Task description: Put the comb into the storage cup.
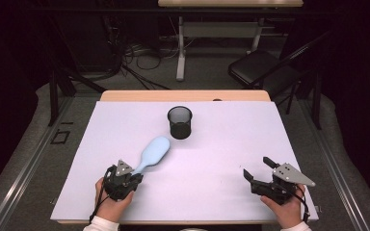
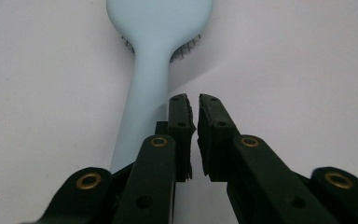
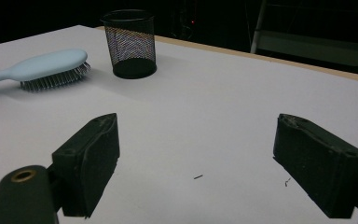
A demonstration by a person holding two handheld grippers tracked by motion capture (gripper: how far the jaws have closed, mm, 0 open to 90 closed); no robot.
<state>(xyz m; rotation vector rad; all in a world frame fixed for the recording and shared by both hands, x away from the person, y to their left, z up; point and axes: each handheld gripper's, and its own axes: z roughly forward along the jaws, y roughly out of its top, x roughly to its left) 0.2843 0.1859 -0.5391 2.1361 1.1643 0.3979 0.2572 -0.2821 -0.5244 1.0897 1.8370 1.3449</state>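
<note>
Your left tool [image 2: 194,135]: jaws nearly clenched with a thin gap, grasping nothing; hairbrush [image 2: 154,60] handle lies just beside them on the counter [image 1: 221,159] | your right tool [image 3: 196,163]: released, jaws wide over bare counter | right gripper view: bristles face down, mesh cup [image 3: 130,44] just behind the brush head.

A pale blue hairbrush [image 1: 151,154] and a black mesh pen cup [image 1: 179,122] sit on a white tabletop [image 1: 231,144].
</note>
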